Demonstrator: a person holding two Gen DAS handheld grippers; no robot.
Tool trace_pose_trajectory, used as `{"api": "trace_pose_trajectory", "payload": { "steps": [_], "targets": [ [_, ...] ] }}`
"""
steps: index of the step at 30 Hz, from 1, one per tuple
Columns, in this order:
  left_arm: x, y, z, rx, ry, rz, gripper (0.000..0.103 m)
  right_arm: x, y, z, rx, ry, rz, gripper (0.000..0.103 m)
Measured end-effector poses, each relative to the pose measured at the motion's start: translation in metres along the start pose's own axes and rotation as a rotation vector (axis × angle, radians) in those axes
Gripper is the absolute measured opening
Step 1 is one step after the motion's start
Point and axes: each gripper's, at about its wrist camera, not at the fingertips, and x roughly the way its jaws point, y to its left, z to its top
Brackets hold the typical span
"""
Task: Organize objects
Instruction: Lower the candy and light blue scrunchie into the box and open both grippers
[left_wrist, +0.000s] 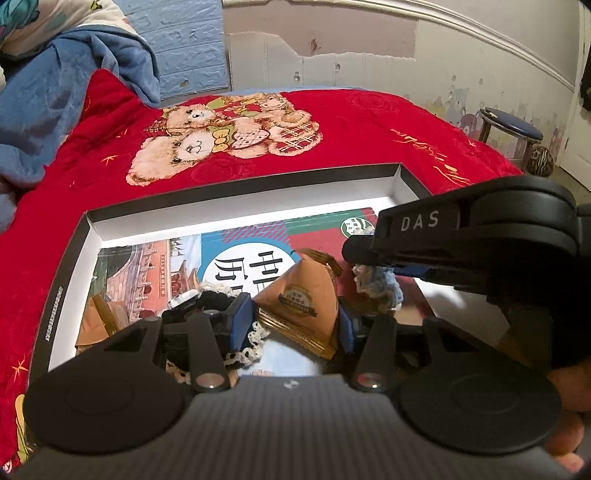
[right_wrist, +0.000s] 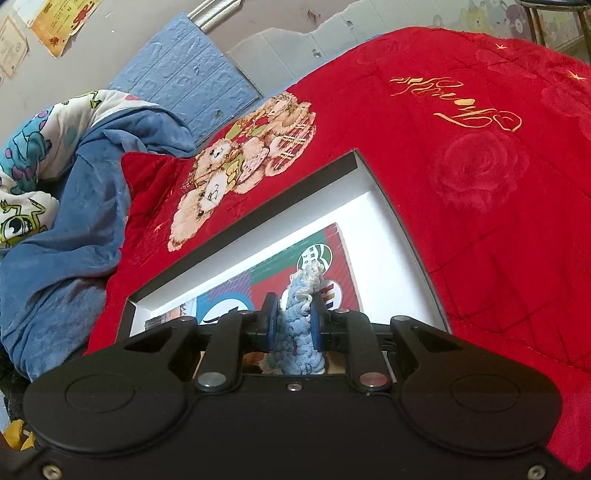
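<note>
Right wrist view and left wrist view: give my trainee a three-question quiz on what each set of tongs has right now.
1. True or false: the right tongs are shut on the fluffy blue crocheted yarn piece.
2. Which object sits between the pads of the left tongs: A) a folded blue blanket, B) the tan pyramid-shaped paper packet, C) a wooden stool?
3. Fill in: both sets of tongs work over the shallow white-lined cardboard ____ lying on the red blanket.

Key: 1 true; 2 B; 3 box.
</note>
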Motion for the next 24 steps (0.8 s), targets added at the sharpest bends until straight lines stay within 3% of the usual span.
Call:
{"api": "trace_pose_trajectory", "payload": {
  "steps": [6, 13, 20, 24],
  "targets": [
    [0.000, -0.001, 0.001, 0.004, 0.005, -0.006, 0.055, 0.001, 0.000, 0.000, 0.007, 0.014, 0.024, 0.019],
    [-0.005, 0.000, 0.005, 0.013, 0.013, -0.028, 0.068, 0.000, -0.002, 0.003, 0.026, 0.032, 0.039, 0.026],
    [-0.036, 0.008, 0.018, 0.017, -0.008, -0.043, 0.086, -0.025, 0.005, 0.015, 0.035, 0.001, 0.074, 0.056],
    [-0.072, 0.011, 0.023, 0.100, -0.081, 0.020, 0.087, -0.050, 0.013, 0.023, 0.043, -0.027, 0.136, 0.075]
  ]
}}
